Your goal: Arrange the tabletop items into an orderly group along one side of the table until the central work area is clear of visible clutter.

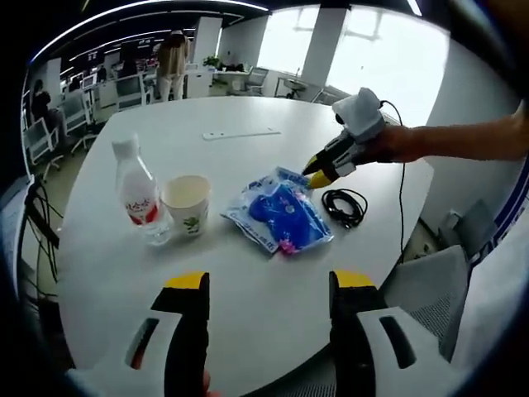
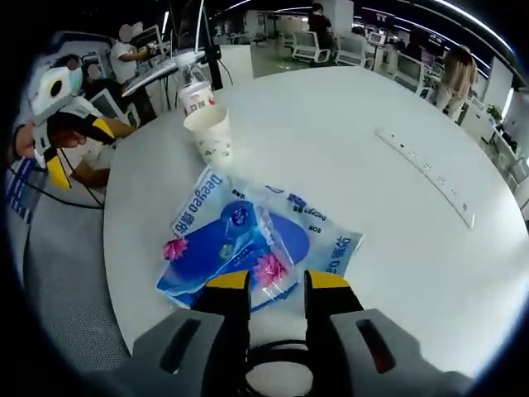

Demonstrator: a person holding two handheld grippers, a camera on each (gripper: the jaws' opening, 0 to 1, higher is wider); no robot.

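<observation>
Right gripper (image 2: 277, 281) reaches over the table's near edge with its yellow-tipped jaws spread a little, their tips at the rim of the blue plastic packet (image 2: 248, 244) and not yet pinching it; in the left gripper view the same right gripper (image 1: 318, 176) noses at the packet's far corner. That packet (image 1: 279, 217) lies flat and crinkled near the middle of the white table (image 1: 248, 306), toward the edge where the person's arm comes in. To do this step well, I judge the jaws should slide low and take a firm bite on the loose film at the corner, since the slippery wrap may buckle or slip free, then drag or lift it toward the cup's side. Just beside the packet coils a black cable (image 1: 345, 206), close to the table edge; it could snag on the sweep. On the packet's other side stand a paper cup (image 1: 186, 204) and a clear water bottle (image 1: 138, 194) with a red label, close together and upright, a fair start for the tidy group. Left gripper (image 1: 266, 291) hangs over the near edge, jaws wide apart and holding nothing. A white power strip (image 1: 241, 133) lies farther off toward the far edge. Beyond the table are office chairs and desks.
</observation>
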